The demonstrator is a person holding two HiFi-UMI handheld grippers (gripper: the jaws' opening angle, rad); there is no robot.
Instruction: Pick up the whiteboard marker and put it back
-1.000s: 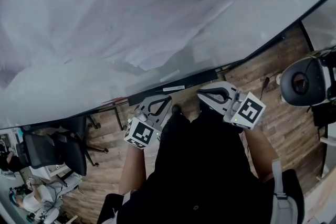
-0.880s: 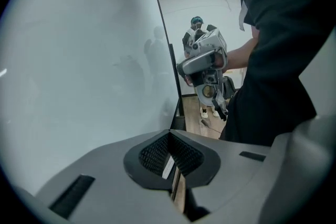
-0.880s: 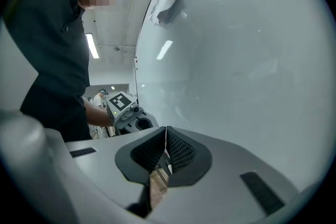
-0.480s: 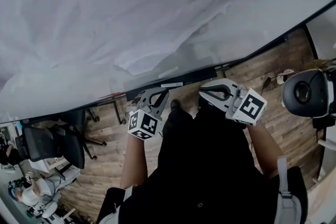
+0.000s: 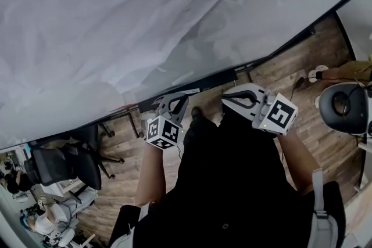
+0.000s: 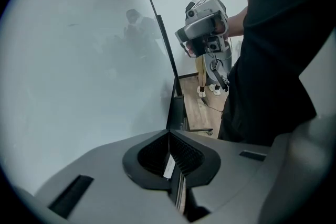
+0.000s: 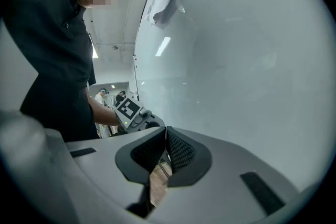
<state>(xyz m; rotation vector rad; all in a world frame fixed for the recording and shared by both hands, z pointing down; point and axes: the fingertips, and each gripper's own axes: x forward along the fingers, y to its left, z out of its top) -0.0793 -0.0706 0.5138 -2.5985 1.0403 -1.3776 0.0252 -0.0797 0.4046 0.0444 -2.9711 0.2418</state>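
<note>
Person stands close against the whiteboard (image 5: 174, 20), a gripper in each hand, both held low near the board's lower edge.

Left gripper (image 5: 182, 98): its fingers (image 6: 152, 152) are closed tip to tip, with nothing between them. Right gripper (image 5: 225, 99): its fingers (image 7: 181, 152) are likewise closed and empty.

Task's thing: a short white bar lies on the dark ledge (image 5: 221, 77) that runs along the bottom of the board. I take it to be the whiteboard marker (image 5: 189, 91); it is too small in the head view to make out a cap or label. Nothing touches it.

Relation that matters:
- The marker's long axis runs along the ledge, parallel to the board's edge.
- It lies just beyond the left gripper's tips, toward the board. The tips are near it but apart from it.
- The right gripper is further along the ledge, clearly the farther of the two.
- The left gripper slants downward toward the ledge. The right points more nearly level at the board.

Judgement: the pick has not begun. The left hand is the likely one to take it. Its fingers would have to open first, then close across the marker's short width, not along its length.
</note>
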